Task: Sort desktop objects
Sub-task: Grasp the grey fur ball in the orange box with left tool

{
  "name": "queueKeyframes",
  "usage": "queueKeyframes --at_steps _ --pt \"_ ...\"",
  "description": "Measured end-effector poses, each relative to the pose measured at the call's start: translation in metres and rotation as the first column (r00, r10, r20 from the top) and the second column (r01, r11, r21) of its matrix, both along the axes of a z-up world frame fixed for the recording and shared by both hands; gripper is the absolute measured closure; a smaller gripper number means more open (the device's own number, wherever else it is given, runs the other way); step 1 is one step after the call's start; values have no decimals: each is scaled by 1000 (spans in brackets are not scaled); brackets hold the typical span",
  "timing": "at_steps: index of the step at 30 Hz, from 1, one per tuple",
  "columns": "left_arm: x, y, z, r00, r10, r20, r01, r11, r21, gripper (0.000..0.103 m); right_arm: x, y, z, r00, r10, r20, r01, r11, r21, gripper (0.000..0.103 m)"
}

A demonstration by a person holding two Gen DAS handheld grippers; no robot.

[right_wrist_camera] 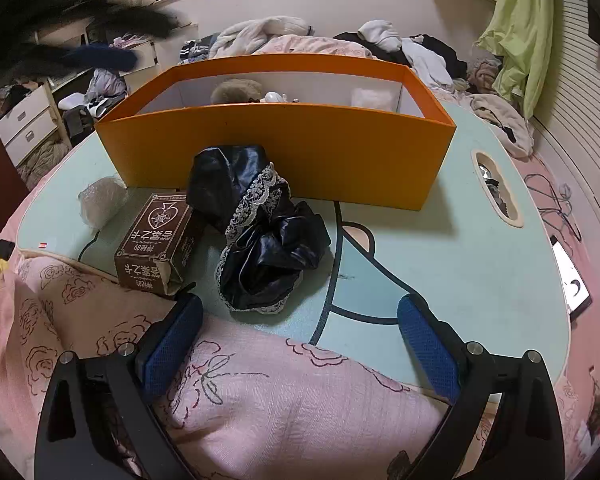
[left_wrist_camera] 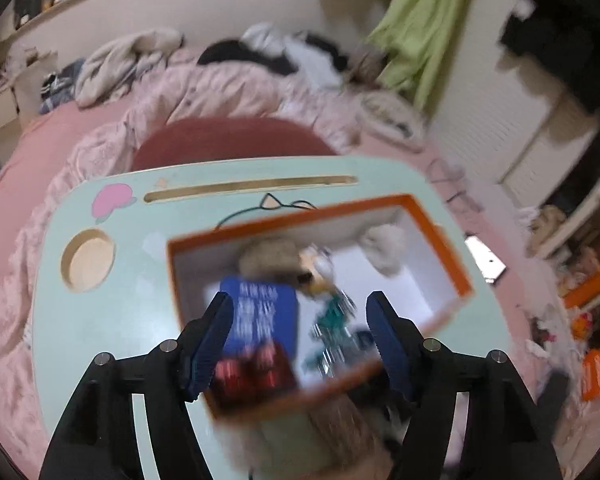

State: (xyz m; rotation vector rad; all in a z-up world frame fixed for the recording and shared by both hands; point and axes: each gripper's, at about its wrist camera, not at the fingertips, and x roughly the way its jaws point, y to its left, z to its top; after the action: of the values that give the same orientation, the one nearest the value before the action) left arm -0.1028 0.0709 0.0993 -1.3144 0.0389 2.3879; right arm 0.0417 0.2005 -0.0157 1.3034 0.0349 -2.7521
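An orange box [right_wrist_camera: 284, 152] stands on the pale green lap table [right_wrist_camera: 440, 248]. In the blurred left wrist view the orange box [left_wrist_camera: 440, 236] holds a blue and red card box [left_wrist_camera: 260, 320], a tan fuzzy item [left_wrist_camera: 268, 256], a beige item [left_wrist_camera: 384, 248] and green-teal bits [left_wrist_camera: 334, 320]. My left gripper [left_wrist_camera: 300, 320] is open and empty above the box. In front of the box lie a black satin lace-trimmed cloth [right_wrist_camera: 260, 232], a brown card box [right_wrist_camera: 156, 240] and a clear wrapped lump [right_wrist_camera: 102, 200]. My right gripper [right_wrist_camera: 300, 320] is open and empty, near the table's front edge.
A pink quilt [right_wrist_camera: 280, 400] lies under my right gripper. The table has a round cup hole [left_wrist_camera: 88, 260] and a slot [left_wrist_camera: 252, 190]. A phone [right_wrist_camera: 572, 276] lies at the right. Bedding and clothes [left_wrist_camera: 220, 80] lie beyond the table.
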Motion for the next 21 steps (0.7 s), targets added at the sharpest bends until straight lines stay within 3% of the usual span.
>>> queueKeyframes --at_steps 5,8,9,10,14,16,19,21 --pt "-47 23 -29 992 86 97 -71 986 -150 35 0 0 0 1000 0 -1 0 1000 0 5" --pt "-62 27 -49 979 94 179 -61 981 -182 47 6 -2 -1 1000 2 -3 -2 1000 0 5" --pt "-65 32 -50 983 92 159 -57 976 -211 57 7 -2 -1 1000 2 -3 -2 1000 0 5" --pt "-66 34 -51 983 85 163 -51 978 -204 66 8 -2 -1 1000 3 -4 -3 1000 0 5" --pt "-80 29 -69 965 96 242 -60 987 -150 65 7 -4 2 1000 2 -6 -2 1000 -2 5" --pt "-79 29 -68 972 84 218 -53 988 -145 65 6 -4 2 1000 3 -8 -3 1000 -2 5" --pt "-74 19 -60 981 58 187 -51 998 -42 66 4 -4 3 1000 4 -10 -4 1000 -4 5" --pt "-64 5 -43 987 53 150 -63 996 65 66 5 -4 2 1000 3 -10 -3 1000 -2 5"
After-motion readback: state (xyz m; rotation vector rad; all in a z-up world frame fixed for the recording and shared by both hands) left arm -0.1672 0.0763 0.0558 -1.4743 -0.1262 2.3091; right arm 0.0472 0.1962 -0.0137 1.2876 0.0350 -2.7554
